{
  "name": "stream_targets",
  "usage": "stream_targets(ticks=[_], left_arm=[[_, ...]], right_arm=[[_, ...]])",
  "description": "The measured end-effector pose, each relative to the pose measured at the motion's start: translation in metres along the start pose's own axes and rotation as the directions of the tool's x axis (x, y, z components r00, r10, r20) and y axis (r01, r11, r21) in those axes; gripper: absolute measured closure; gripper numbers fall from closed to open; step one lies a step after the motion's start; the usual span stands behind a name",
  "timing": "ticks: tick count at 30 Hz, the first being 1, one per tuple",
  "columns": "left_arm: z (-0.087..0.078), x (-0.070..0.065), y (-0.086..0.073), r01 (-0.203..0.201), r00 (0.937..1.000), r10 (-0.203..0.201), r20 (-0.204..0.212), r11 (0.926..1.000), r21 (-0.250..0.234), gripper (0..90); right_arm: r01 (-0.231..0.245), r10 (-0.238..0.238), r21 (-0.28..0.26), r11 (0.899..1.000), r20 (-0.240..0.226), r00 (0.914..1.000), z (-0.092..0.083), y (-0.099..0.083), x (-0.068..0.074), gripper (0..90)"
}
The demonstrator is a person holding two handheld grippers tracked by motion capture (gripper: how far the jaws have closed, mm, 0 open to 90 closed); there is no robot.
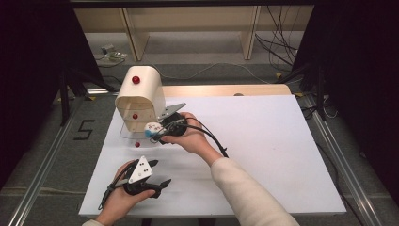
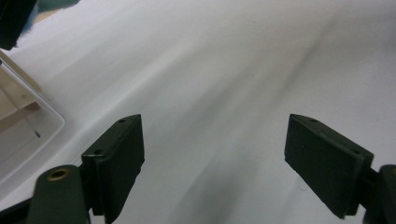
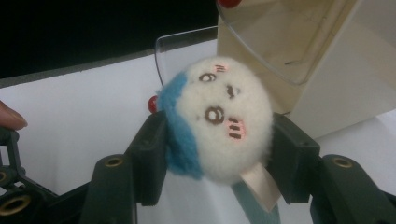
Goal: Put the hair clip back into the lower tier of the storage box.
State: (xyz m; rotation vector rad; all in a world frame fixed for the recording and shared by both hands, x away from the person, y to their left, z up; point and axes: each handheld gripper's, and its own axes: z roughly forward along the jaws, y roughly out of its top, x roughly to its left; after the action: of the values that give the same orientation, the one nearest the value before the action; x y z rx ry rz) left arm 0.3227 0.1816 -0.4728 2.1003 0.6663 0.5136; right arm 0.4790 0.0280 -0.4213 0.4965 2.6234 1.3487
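Right gripper view: right gripper clenched on round white-and-blue plush toy, embroidered face; left gripper released.

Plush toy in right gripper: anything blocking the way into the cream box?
Nothing visible does. The right gripper is shut on the plush toy just in front of the cream box. Its clear door is swung down flat on the table, leaving the front open. The left gripper rests apart, open.

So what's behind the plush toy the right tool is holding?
Behind the plush stands the cream box with its clear flap and a red knob beside the plush. The plush covers the flap's lower part, so nothing can be told there.
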Motion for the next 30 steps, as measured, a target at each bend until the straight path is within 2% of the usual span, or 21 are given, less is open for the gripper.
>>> stream_targets(ticks=[20, 30], left_arm=[[0.0, 0.0, 0.0, 0.0, 1.0, 0.0, 0.004, 1.0, 0.0, 20.0], [0.001, -0.001, 0.0, 0.002, 1.0, -0.002, 0.001, 1.0, -0.002, 20.0]], right_arm=[[0.003, -0.003, 0.015, 1.0, 0.001, 1.0, 0.012, 0.009, 0.002, 45.1], [-0.014, 0.014, 0.028, 0.999, 0.013, 0.9998, 0.01, 0.013, -0.004, 45.1]])
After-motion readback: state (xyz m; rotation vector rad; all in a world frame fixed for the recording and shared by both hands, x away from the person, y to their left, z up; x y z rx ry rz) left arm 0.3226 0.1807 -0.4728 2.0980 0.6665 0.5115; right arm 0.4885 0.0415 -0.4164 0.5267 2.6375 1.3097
